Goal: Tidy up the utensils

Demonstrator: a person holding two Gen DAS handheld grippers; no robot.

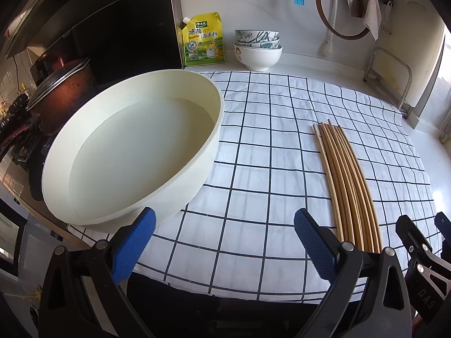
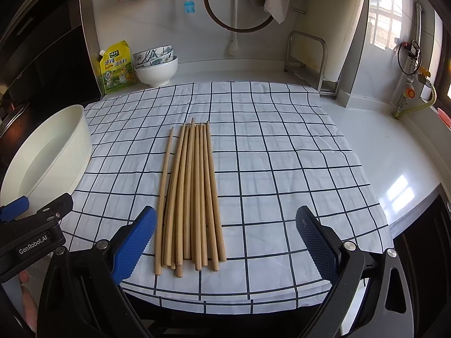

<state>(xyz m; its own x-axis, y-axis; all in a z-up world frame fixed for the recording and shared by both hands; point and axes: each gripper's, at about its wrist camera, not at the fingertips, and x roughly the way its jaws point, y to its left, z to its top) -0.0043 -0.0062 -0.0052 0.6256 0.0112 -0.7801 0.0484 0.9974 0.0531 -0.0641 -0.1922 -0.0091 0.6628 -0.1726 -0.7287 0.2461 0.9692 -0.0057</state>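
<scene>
Several wooden chopsticks (image 2: 191, 194) lie side by side on a white checked cloth (image 2: 282, 169), tips pointing away. My right gripper (image 2: 225, 239) hovers open over the cloth's near edge, its blue pads to either side of the chopsticks' thick ends, touching nothing. In the left wrist view the chopsticks (image 1: 346, 186) lie to the right, and a cream round basin (image 1: 135, 146) holding water stands on the left. My left gripper (image 1: 224, 242) is open above the cloth (image 1: 267, 140) between basin and chopsticks, holding nothing.
Stacked bowls (image 1: 258, 48) and a yellow seasoning pouch (image 1: 203, 40) stand at the back wall. A pot (image 1: 62, 90) sits on the stove at left. A metal rack (image 2: 310, 62) stands at back right. The basin (image 2: 50, 157) shows at left in the right wrist view.
</scene>
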